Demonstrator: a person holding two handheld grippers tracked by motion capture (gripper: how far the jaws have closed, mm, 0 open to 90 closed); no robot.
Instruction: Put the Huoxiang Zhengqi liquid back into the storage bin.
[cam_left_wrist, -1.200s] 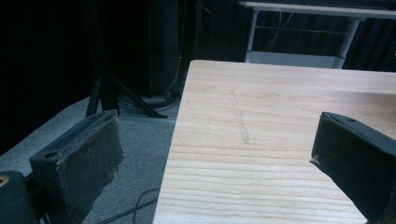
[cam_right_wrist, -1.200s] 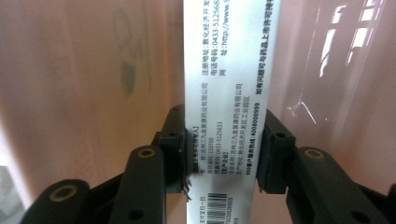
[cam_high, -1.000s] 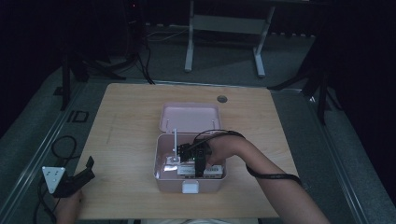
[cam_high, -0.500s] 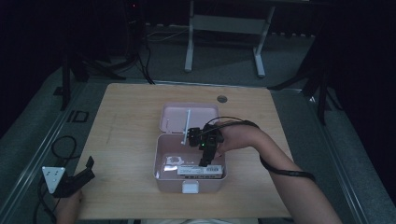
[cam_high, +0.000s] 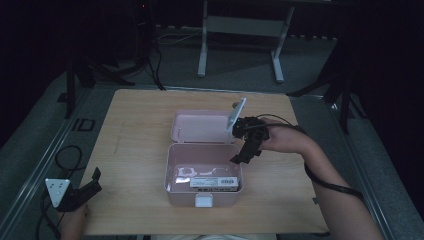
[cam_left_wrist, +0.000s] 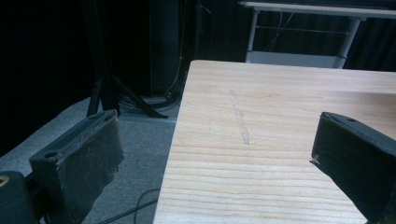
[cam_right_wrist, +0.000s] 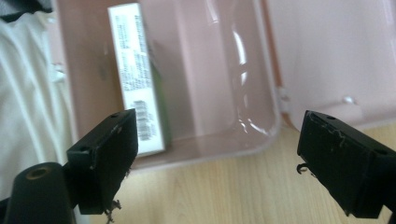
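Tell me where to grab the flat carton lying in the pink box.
Grip the carton across its narrow width, coming straight down with the right tool. It lies flat on the floor of the pink box by the front wall, so only its top and long edges are reachable.

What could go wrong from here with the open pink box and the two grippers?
1. The right gripper hangs open just above the pink box's right rim; a jaw could catch the rim and shove the box.
2. The box sits near the table's front edge, so a shove might slide it off.
3. The left gripper is at the table's corner, not steadying the box.
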